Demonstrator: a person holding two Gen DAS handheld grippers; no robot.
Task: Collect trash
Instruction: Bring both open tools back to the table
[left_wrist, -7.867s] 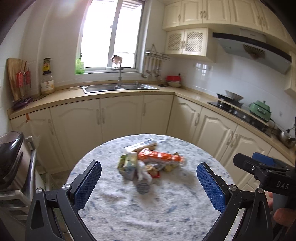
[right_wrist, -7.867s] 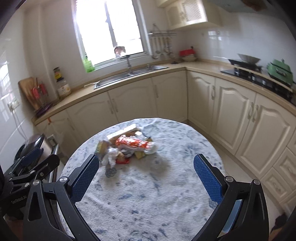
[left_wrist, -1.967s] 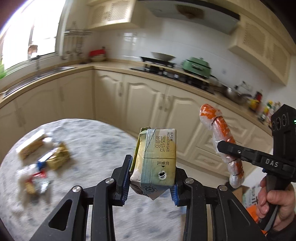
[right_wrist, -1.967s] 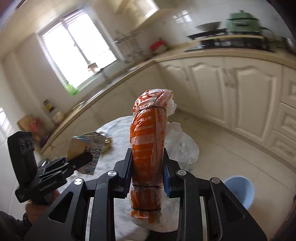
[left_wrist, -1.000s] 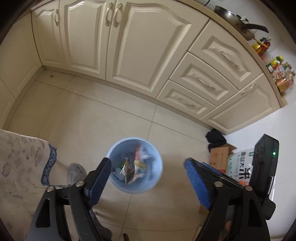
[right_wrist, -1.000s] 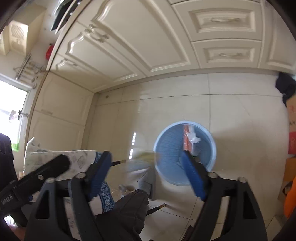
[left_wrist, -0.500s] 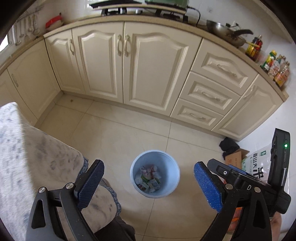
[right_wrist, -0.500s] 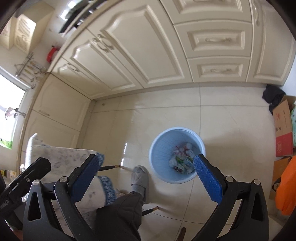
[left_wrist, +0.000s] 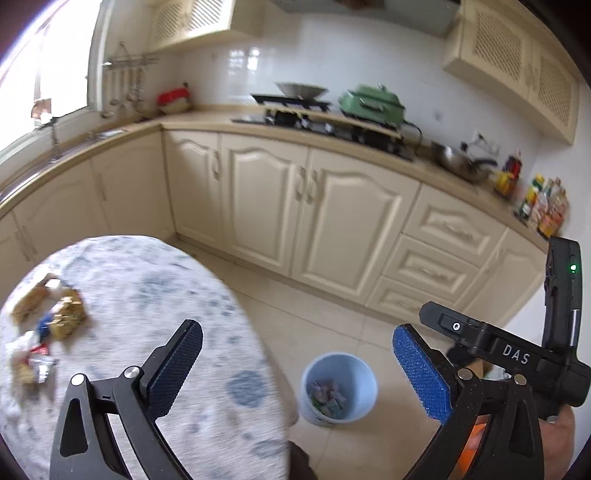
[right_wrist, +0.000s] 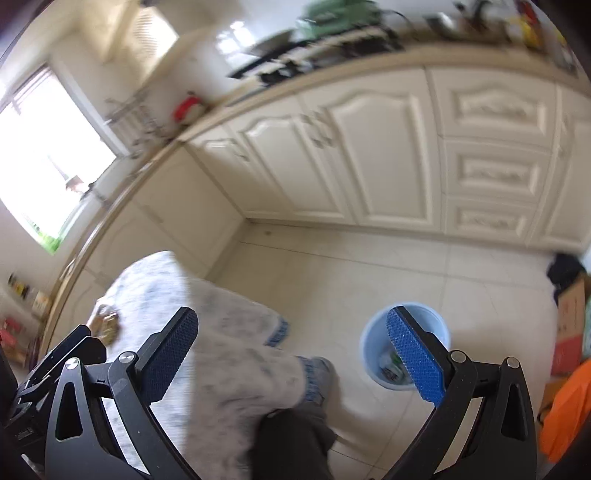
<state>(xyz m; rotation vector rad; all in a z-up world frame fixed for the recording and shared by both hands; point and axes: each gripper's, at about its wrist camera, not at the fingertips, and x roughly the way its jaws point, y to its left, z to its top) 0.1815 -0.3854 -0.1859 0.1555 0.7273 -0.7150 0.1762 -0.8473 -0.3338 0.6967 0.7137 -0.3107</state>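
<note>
Both grippers are empty, jaws spread wide: the left gripper (left_wrist: 297, 362) hangs over the table's edge and the right gripper (right_wrist: 291, 347) sits beside it. Next step, as I read it: swing back to the leftover wrappers (left_wrist: 44, 332), approach low, pinch one piece squarely. They're a crumpled, blurry heap on the table (left_wrist: 155, 295), off to the left gripper's left. The blue bin (left_wrist: 338, 387) stands on the floor between its fingers, already holding scraps.

Bright window (left_wrist: 44, 70) glare, motion blur, fisheye warping
</note>
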